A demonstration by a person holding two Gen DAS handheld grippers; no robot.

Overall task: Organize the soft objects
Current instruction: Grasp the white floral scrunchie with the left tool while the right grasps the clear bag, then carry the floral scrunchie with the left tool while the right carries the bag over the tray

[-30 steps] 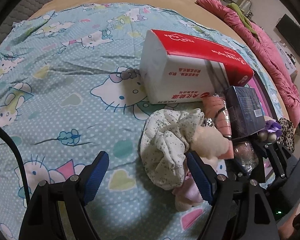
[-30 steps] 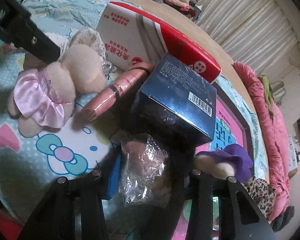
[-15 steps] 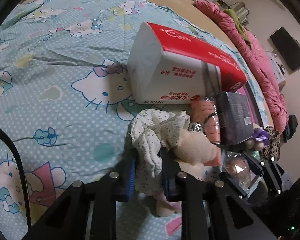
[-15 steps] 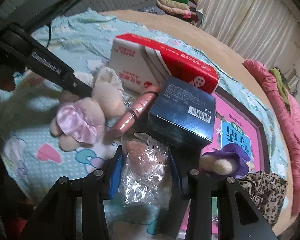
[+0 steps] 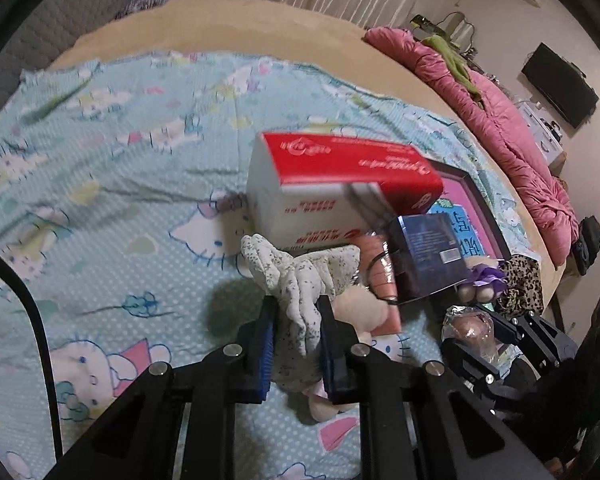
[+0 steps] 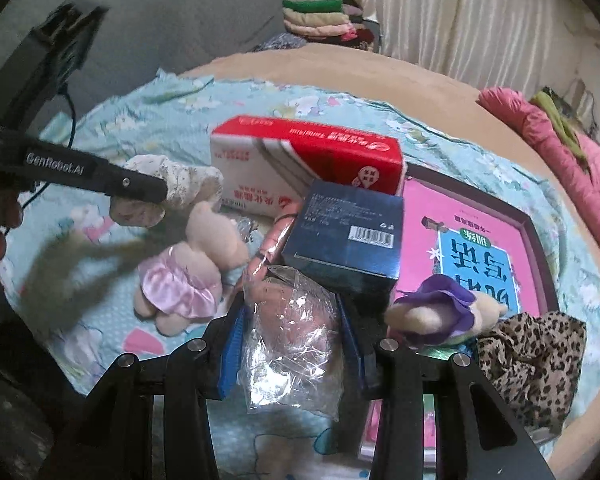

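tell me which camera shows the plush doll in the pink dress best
The right wrist view. There the plush doll in the pink dress lies in full sight on the bedsheet. In the left wrist view only its pale head shows, behind the floral cloth clamped in the left gripper.

**Both grippers lifted their catches**

The left gripper (image 5: pixel 296 344), wide open a second earlier beside the floral cloth (image 5: pixel 300 280), closed on it and raised it off the sheet (image 5: pixel 100 200), its top pulled up into a peak. The right gripper (image 6: pixel 290 344) carried the plastic-wrapped toy (image 6: pixel 292 332) upward, so more of the bed came into view.
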